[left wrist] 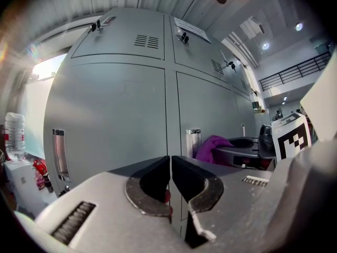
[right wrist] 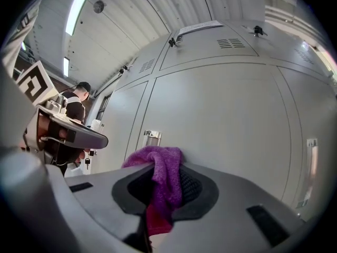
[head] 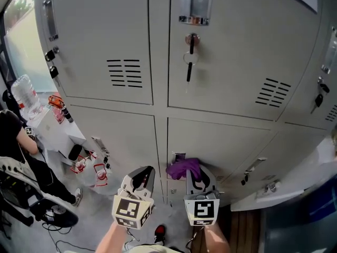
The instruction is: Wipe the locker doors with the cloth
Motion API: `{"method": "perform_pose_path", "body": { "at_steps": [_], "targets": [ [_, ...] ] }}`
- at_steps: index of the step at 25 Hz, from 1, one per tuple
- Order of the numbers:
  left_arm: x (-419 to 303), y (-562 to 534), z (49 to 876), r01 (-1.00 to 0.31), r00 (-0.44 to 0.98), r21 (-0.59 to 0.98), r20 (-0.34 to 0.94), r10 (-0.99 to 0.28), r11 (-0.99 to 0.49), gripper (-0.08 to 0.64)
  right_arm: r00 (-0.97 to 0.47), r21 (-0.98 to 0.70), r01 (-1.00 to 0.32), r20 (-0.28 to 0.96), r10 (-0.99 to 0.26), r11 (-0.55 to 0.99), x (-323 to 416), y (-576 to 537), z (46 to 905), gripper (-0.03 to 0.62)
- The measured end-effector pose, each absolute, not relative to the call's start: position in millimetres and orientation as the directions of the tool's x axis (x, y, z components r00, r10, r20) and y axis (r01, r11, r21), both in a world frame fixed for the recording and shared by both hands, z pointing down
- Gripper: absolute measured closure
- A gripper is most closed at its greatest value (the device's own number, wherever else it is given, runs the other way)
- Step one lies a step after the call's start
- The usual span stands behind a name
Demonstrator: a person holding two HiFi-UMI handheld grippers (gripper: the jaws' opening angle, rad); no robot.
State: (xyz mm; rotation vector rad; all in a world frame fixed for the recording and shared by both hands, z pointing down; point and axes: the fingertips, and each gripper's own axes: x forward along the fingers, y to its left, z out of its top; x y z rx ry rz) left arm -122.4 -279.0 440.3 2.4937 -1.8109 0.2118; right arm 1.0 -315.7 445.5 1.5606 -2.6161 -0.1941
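A purple cloth (head: 184,168) is bunched at the tip of my right gripper (head: 194,174), which is shut on it; the cloth (right wrist: 162,175) fills the space between the jaws in the right gripper view. The cloth sits close against the lower grey locker door (head: 221,146), near its metal handle (right wrist: 151,137). My left gripper (head: 144,179) hangs beside it to the left, shut with nothing between its jaws (left wrist: 171,186), pointing at the neighbouring lower door (head: 124,141). From the left gripper view the cloth (left wrist: 213,147) shows at the right.
Upper locker doors (head: 100,41) have vents and keys; a key (head: 190,57) hangs from the middle lock. At the left stand a white table (head: 55,130) with a water bottle (head: 25,96), a seated person (head: 16,141) and an office chair (head: 23,194). An open low door (head: 279,191) juts out at right.
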Motion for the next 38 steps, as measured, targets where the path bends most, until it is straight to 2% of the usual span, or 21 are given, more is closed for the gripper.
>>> {"method": "perform_pose_path", "body": {
  "at_steps": [8, 32, 38],
  "targets": [
    [-110, -278, 440, -0.941, 0.329, -0.036, 0.14, -0.934, -0.337, 0.528, -0.406, 0.175, -0.897, 0.037, -0.913, 0.406, 37, -317, 459, 0.506],
    [-57, -281, 450, -0.9, 0.424, -0.036, 0.166, -0.891, -0.435, 0.528, -0.142, 0.183, -0.971, 0.091, -0.986, 0.157, 162, -319, 484, 0.52],
    [-55, -279, 452, -0.9, 0.422, -0.036, 0.173, -0.89, -0.434, 0.528, -0.131, 0.181, -0.972, 0.095, -0.987, 0.147, 170, -319, 487, 0.521]
  ]
}}
